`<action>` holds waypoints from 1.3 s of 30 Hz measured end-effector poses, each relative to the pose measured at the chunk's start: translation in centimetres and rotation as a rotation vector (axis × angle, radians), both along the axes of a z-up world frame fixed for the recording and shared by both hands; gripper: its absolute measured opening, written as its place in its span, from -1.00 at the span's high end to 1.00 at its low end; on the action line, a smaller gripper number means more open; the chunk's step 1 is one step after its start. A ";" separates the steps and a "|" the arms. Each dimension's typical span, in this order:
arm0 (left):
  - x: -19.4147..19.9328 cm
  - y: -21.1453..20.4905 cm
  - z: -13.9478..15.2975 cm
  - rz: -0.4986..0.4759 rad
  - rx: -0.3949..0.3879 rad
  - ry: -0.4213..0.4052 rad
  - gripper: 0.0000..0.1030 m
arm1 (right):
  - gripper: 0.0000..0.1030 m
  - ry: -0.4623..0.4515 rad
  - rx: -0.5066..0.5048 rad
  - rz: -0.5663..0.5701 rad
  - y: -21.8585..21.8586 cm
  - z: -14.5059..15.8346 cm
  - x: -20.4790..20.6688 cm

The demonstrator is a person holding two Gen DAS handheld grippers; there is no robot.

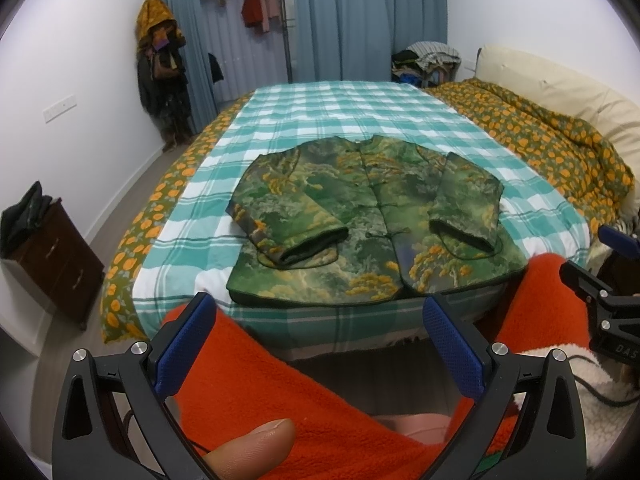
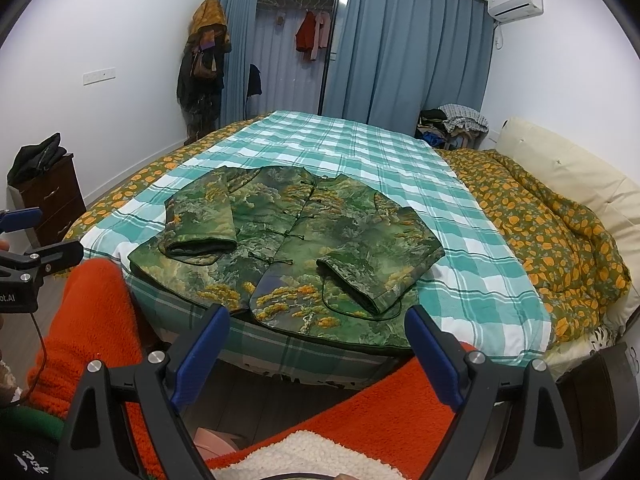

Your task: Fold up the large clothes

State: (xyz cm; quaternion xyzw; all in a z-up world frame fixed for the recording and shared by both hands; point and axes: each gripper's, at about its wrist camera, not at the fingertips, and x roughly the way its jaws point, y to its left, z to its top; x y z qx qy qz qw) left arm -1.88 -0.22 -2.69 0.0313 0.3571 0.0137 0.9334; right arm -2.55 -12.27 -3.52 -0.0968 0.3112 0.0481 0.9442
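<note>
Green padded jacket (image 1: pixel 372 216) lies mid-frame on the bed (image 1: pixel 360 108), sleeves folded in, body unfolded; I hold both grippers' fingers (image 1: pixel 188 344) apart, empty.

The jacket (image 2: pixel 288 248) lies on the bed (image 2: pixel 400 152) near its front edge; quilt (image 2: pixel 552 232) to its right, apparently bunched.

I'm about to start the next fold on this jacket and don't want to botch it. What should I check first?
1. Jacket lies flat on the bed: ok.
2. Both sleeves folded onto the front: ok.
3. Left tool open and empty: ok.
4. Right tool open and empty: ok.
5. Hem sits fully on the bed: not ok, it reaches the near edge.
6. Buttons all fastened: cannot tell.
</note>
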 end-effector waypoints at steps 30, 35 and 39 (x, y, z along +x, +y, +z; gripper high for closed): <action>0.1 0.0 -0.2 -0.002 0.001 0.005 -0.99 | -0.77 0.006 -0.001 0.004 0.2 0.0 0.1; 0.1 0.0 -0.2 -0.002 0.001 0.006 -0.99 | -0.77 0.008 -0.001 0.004 0.1 0.0 0.2; 0.1 0.0 -0.2 -0.001 0.001 0.008 -0.99 | -0.77 0.008 -0.002 0.005 0.2 -0.1 0.1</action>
